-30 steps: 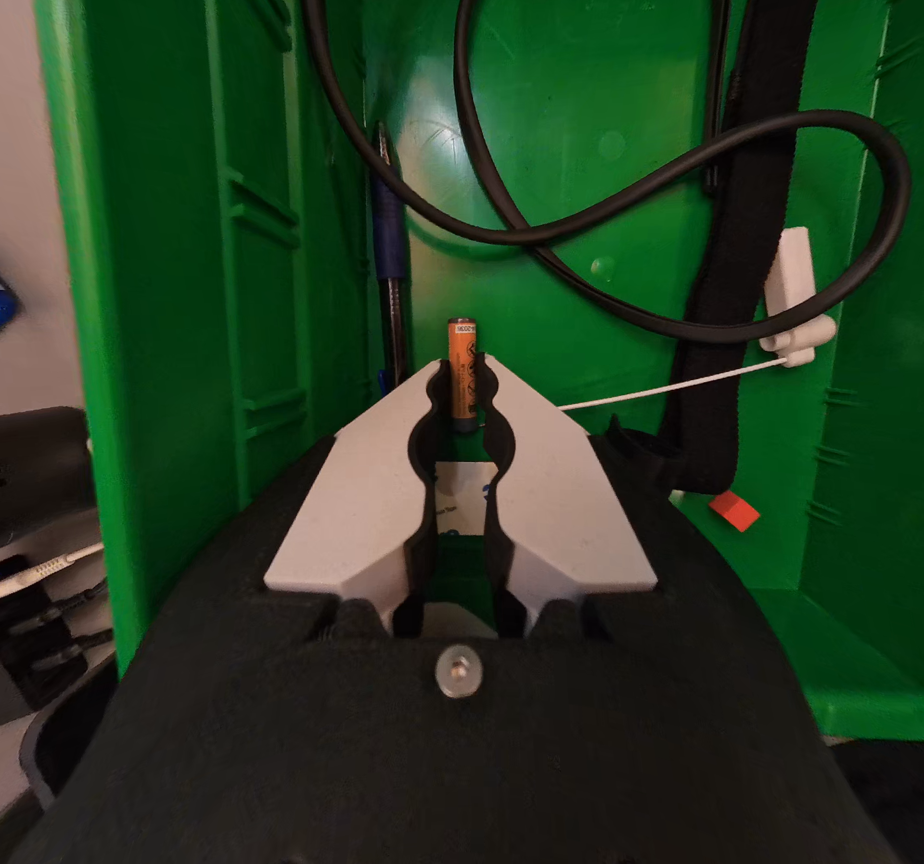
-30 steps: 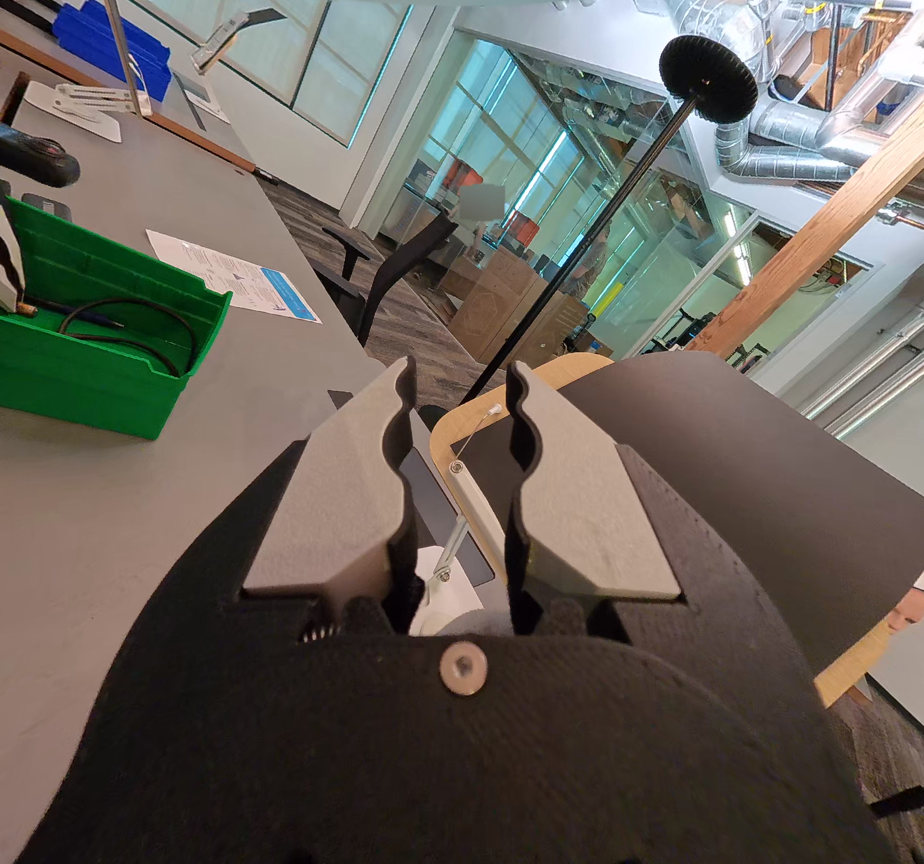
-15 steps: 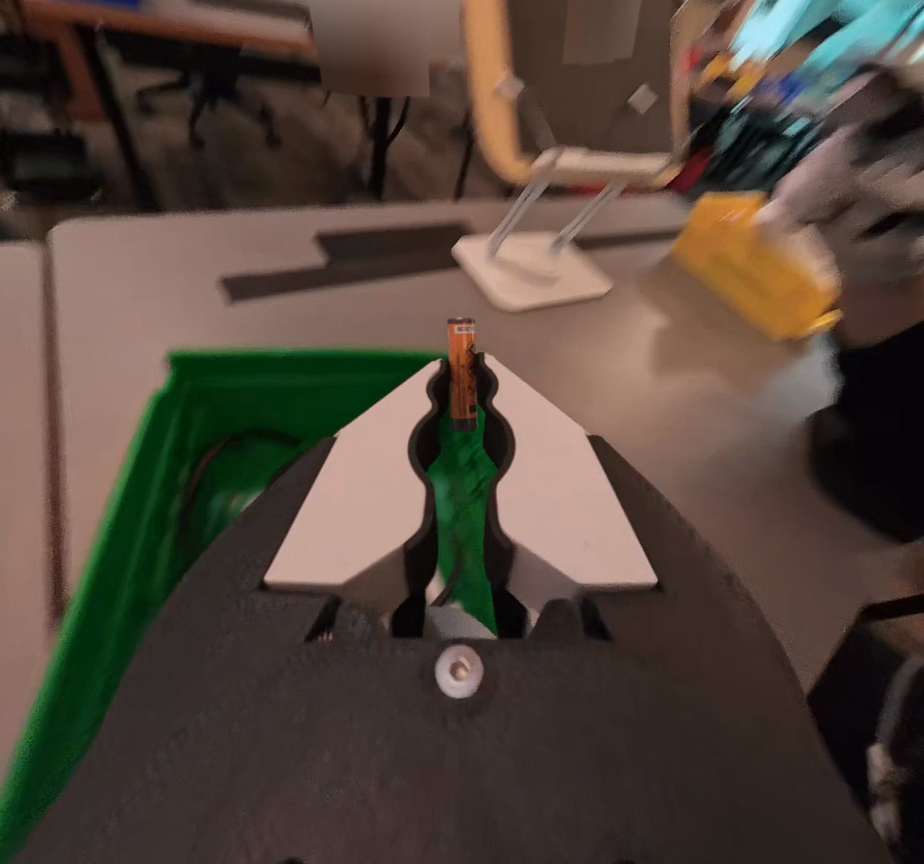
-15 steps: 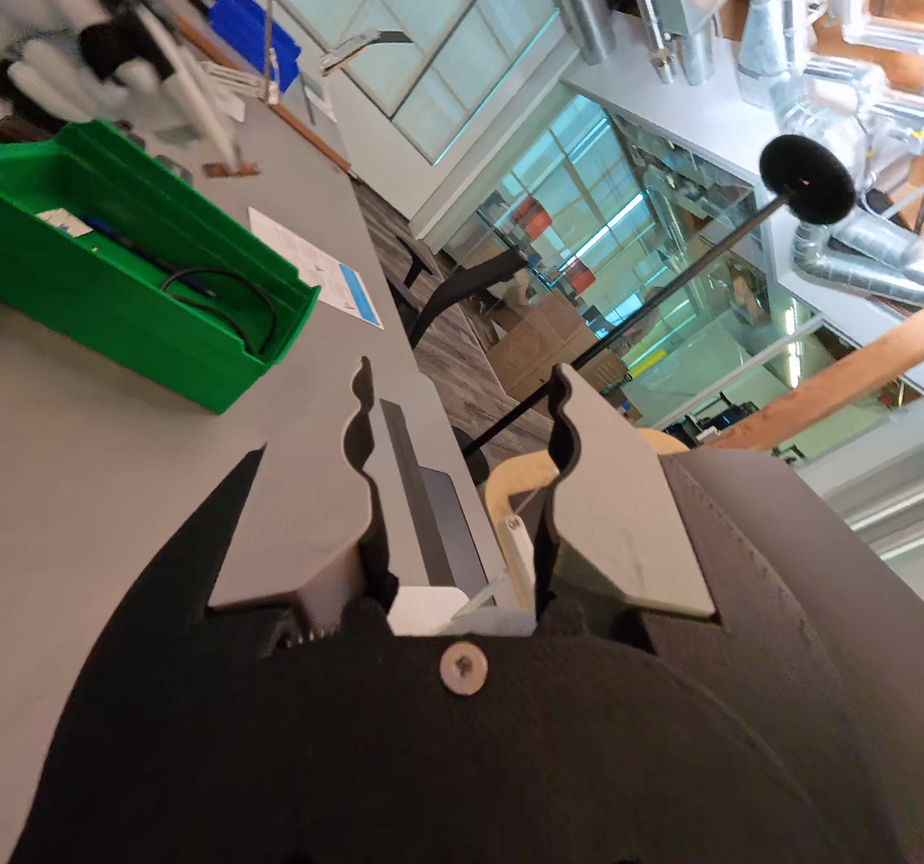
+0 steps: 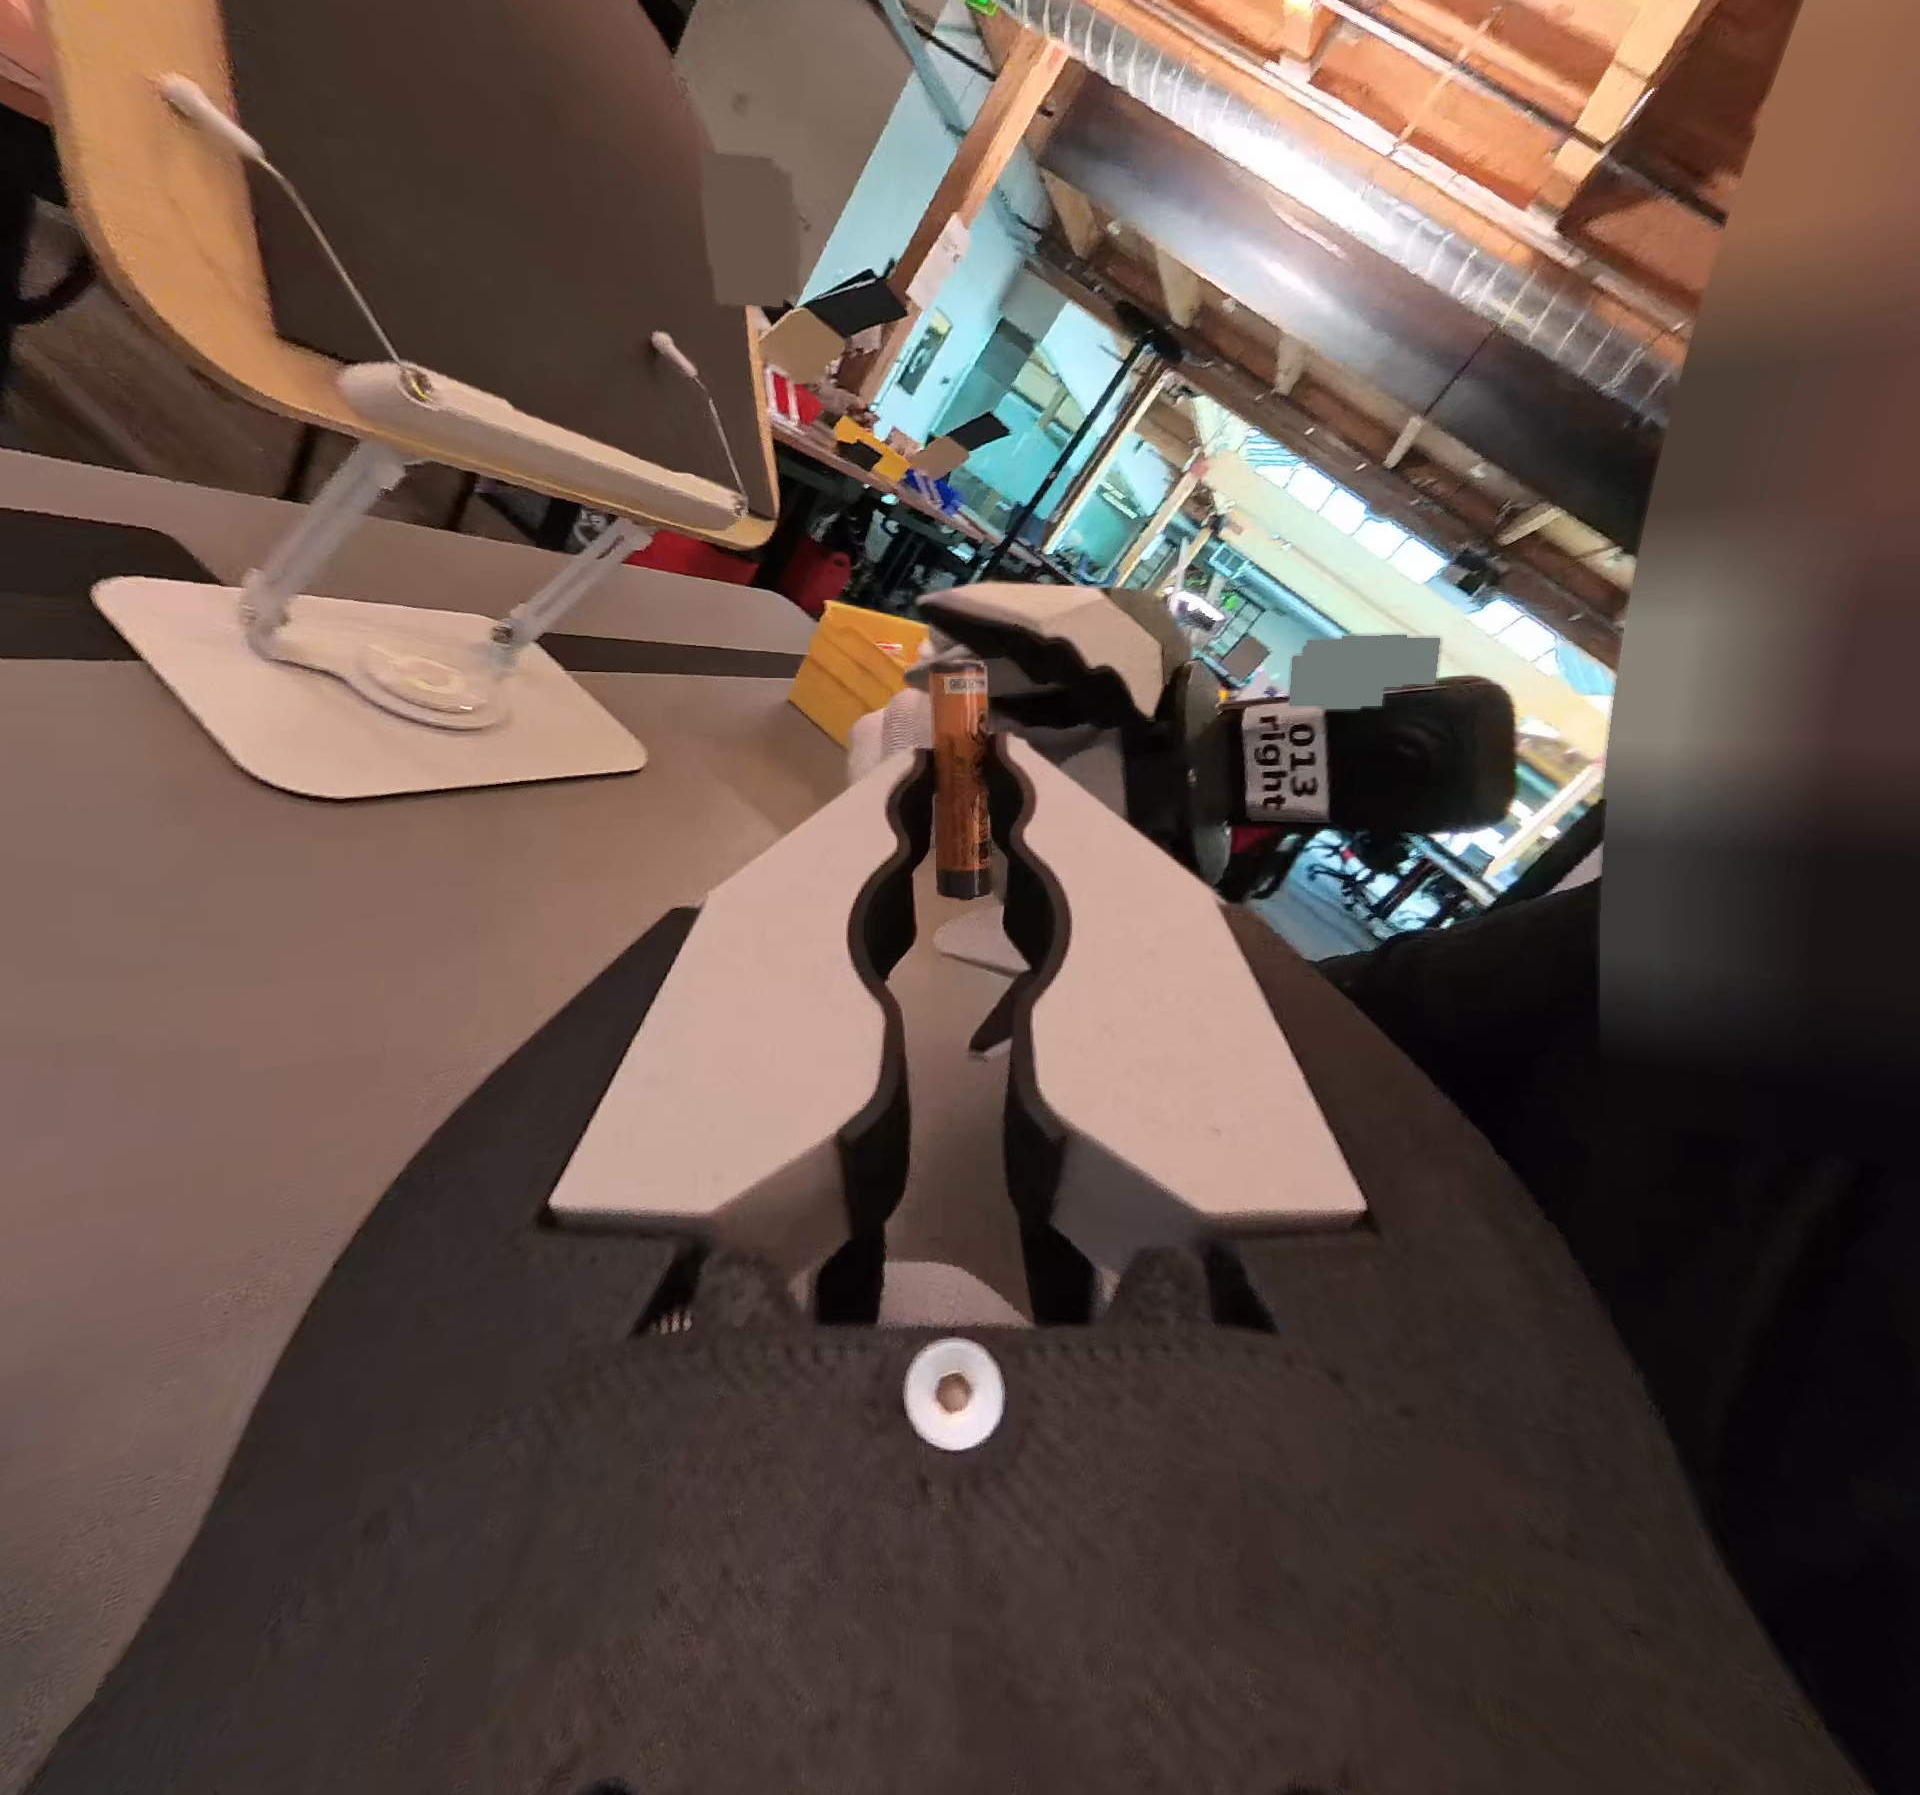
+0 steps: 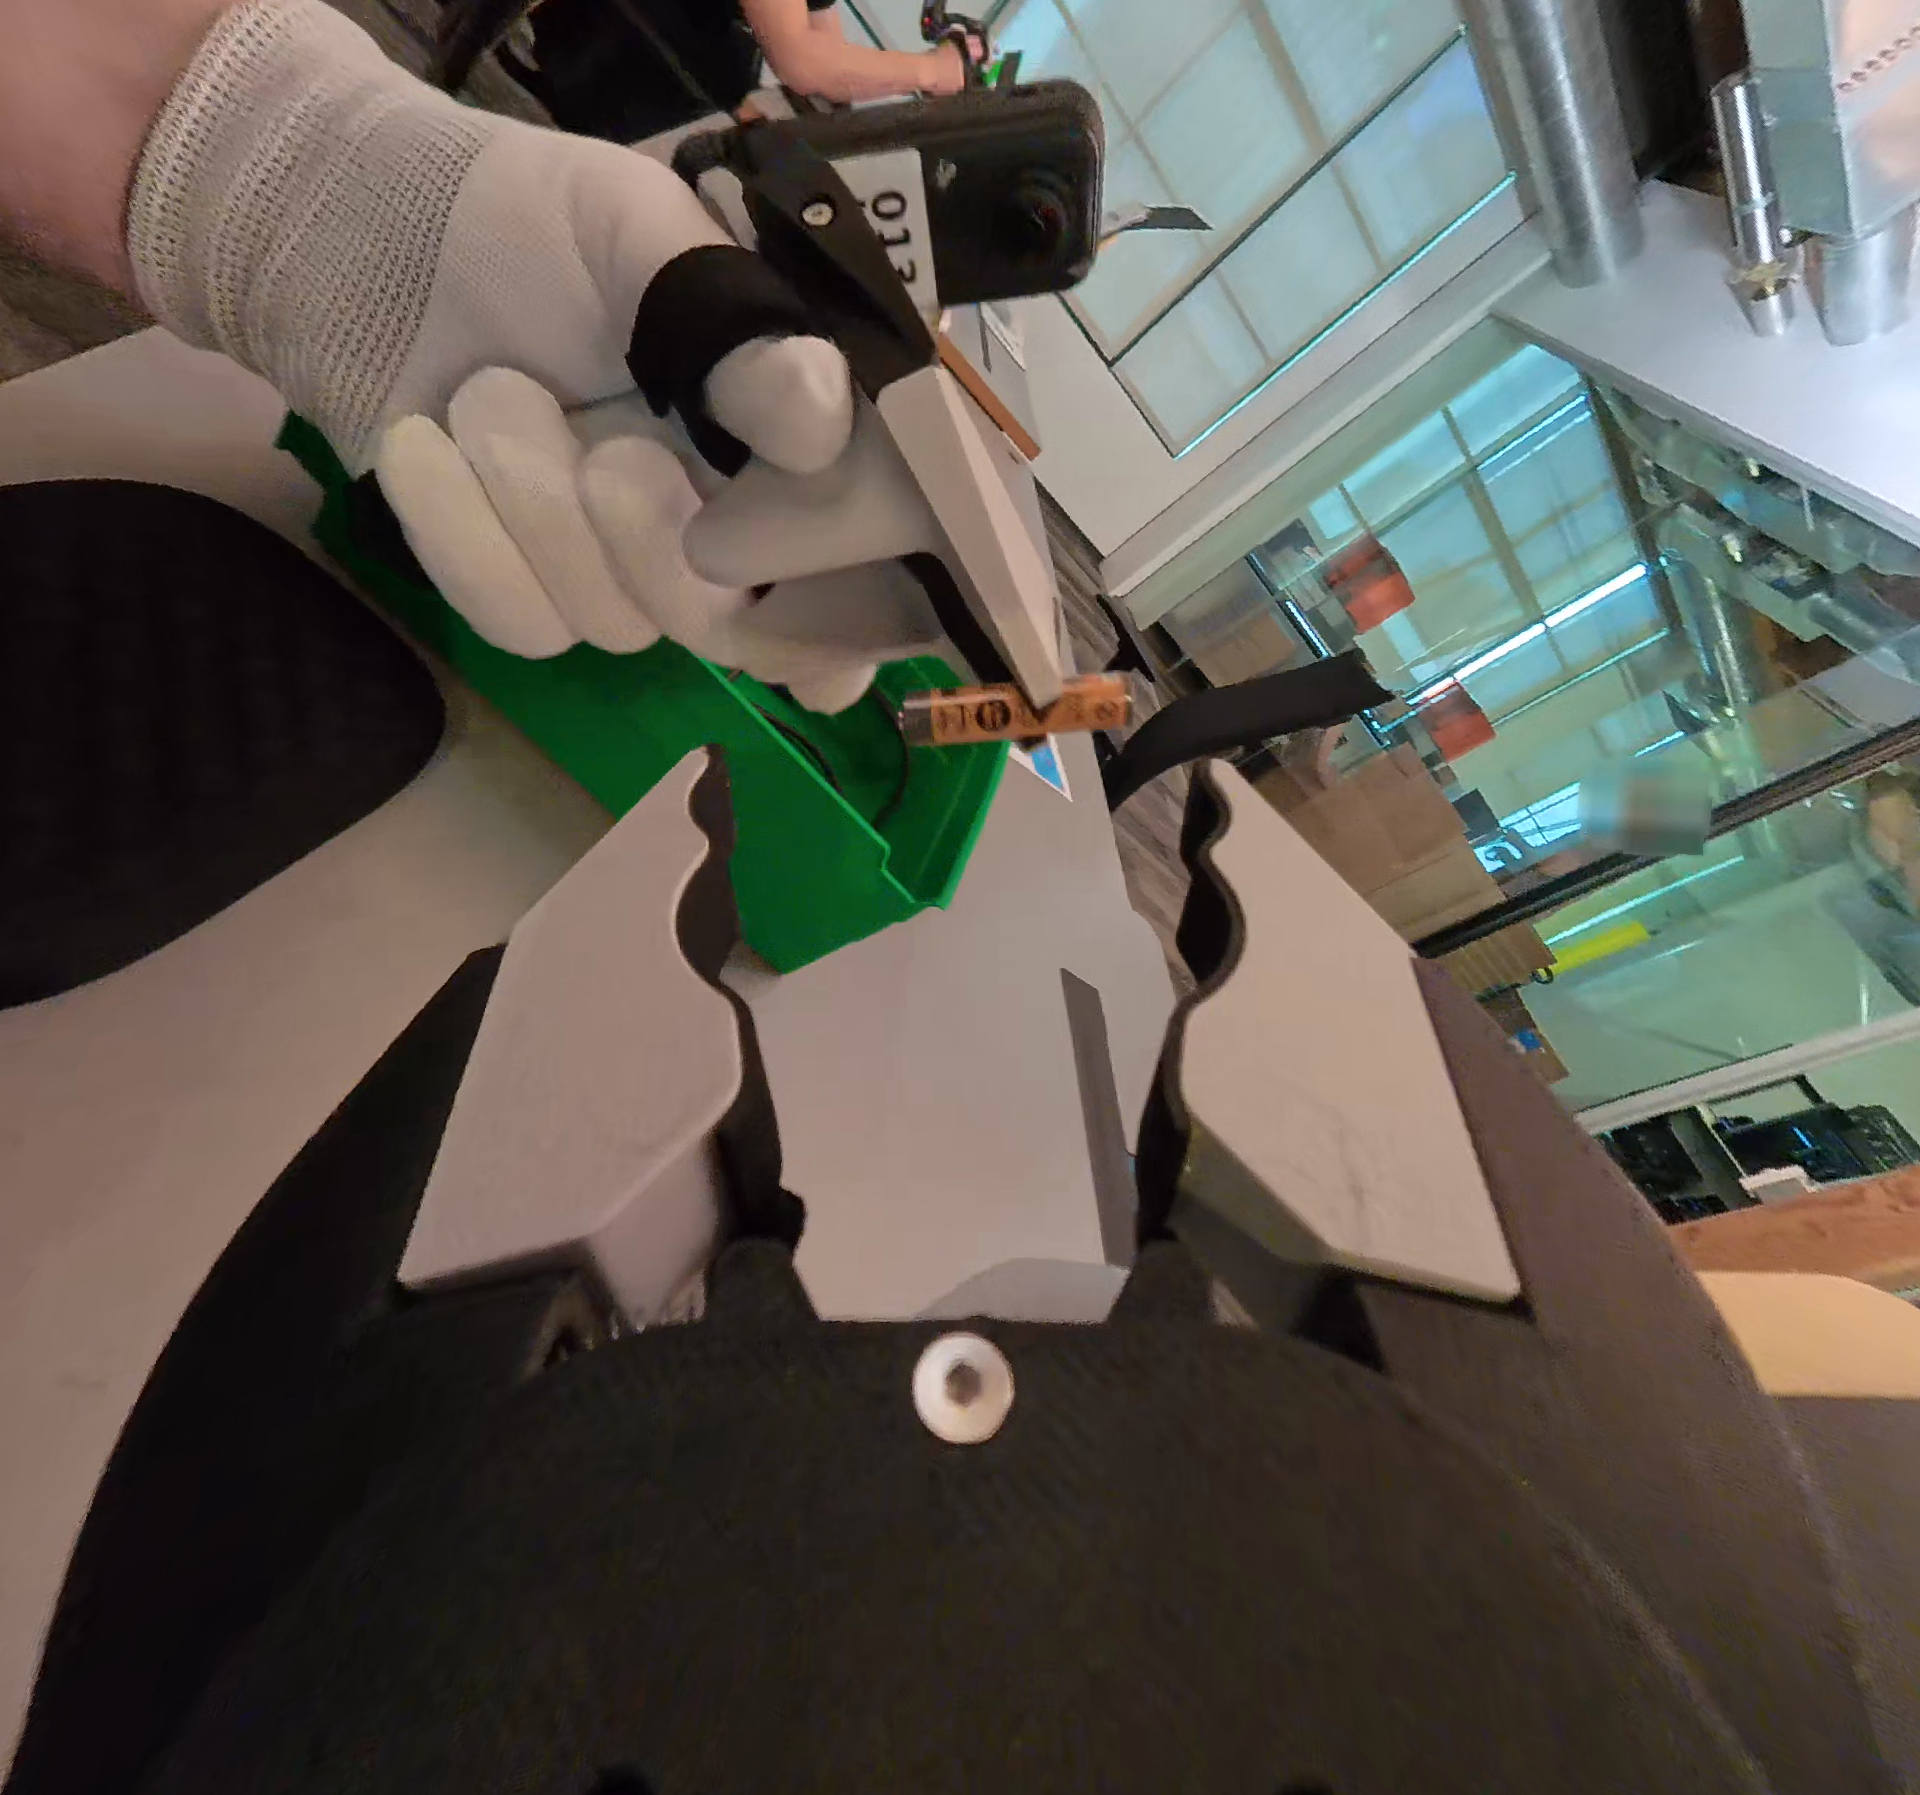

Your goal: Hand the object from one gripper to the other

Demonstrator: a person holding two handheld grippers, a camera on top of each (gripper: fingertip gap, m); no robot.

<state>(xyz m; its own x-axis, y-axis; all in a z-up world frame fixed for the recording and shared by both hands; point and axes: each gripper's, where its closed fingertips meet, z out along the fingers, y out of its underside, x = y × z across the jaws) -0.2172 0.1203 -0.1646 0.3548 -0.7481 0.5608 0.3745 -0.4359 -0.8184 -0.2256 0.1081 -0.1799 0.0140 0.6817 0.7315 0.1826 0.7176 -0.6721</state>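
Note:
An orange-and-black battery is pinched near its middle between the tips of my left gripper, which is shut on it. In the right wrist view a white-gloved hand holds the left gripper, and the battery lies crosswise just beyond my right gripper. The right gripper is wide open and empty, and its fingertips stop a little short of the battery. In the left wrist view the right gripper faces me just behind the battery's top end.
A green bin with a black cable sits on the grey table behind the battery. A yellow bin and a white stand holding a board stand on the table. A dark rounded shape is at the left. My left and right fingertips are right by each other. The left gripper is farther from the dark rounded shape, some 25 cm, than the right, some 20 cm.
My left gripper has lifted the battery out of the green bin and swung it over to face the right gripper. The right gripper has opened wider and turned toward the battery.

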